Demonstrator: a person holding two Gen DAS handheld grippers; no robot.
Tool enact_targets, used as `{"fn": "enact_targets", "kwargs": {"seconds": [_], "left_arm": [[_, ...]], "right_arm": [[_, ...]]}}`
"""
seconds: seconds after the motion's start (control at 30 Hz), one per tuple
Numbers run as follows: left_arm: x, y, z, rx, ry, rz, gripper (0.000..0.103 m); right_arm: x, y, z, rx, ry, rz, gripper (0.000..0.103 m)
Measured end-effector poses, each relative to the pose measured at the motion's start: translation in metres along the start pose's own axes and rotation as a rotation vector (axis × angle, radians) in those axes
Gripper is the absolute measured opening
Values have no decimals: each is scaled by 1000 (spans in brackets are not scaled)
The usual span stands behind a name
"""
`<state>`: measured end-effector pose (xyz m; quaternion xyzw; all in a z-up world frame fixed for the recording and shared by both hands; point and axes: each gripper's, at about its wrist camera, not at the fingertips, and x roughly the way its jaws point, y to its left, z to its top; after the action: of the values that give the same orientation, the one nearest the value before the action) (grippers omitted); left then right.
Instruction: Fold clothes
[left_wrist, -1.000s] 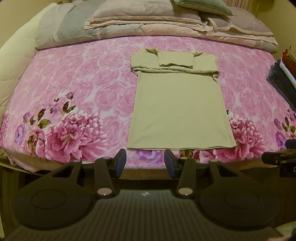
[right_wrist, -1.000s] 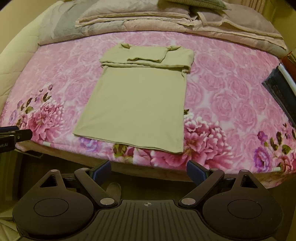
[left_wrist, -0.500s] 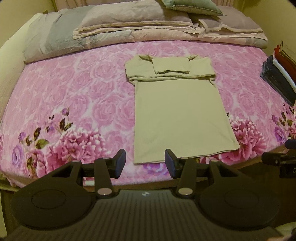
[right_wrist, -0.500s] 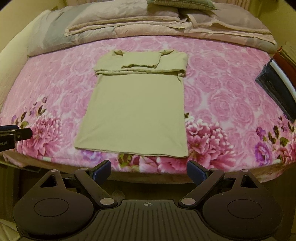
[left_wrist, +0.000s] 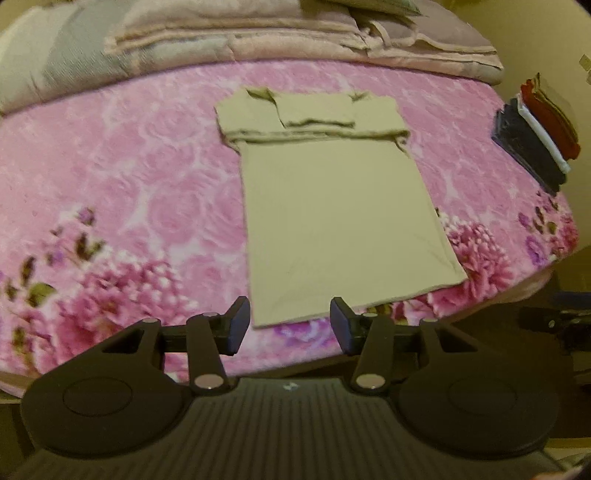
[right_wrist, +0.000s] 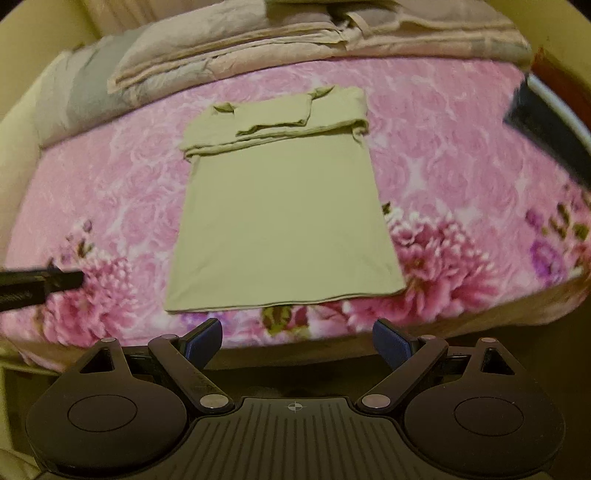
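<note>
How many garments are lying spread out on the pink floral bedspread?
1: a beige shirt in the middle, sleeves folded in. A stack of folded clothes sits at the right edge; others may be hidden there.

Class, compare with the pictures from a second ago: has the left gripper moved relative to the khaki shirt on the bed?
Yes. The left gripper has advanced toward the bed: its fingertips now flank the near hem corner of the khaki shirt, having been short of it before.

The shirt lies mid-bed on the bedspread, folded bedding at 12 o'clock behind it, stacked clothes at 2 o'clock.
</note>
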<state>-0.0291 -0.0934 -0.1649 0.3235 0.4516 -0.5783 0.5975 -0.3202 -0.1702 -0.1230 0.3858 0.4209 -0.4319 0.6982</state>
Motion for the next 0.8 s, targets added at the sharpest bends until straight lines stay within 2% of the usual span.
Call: {"fn": "enact_targets", "kwargs": {"seconds": [0.13,0.27,0.37,0.43,0.7,0.8], "left_arm": [[29,15,-7,-37,31,-41,38],[69,41,-14,-150,48,-109,37],[104,57,-19,-230,55,-128,35],[128,68,-21,-280,54,-140,34],[201,99,-27,-375,41,-185,34],[217,108,-35,-419,40,-259,34]], "right_arm": [[16,-35,3,79,1,42,91],[35,-72,9,153,2,77,91],[69,-104,19,176,13,115,90],[98,-122,27,184,36,131,66],[185,-193,51,261,56,184,65],[206,-212,49,279,90,250,65]]}}
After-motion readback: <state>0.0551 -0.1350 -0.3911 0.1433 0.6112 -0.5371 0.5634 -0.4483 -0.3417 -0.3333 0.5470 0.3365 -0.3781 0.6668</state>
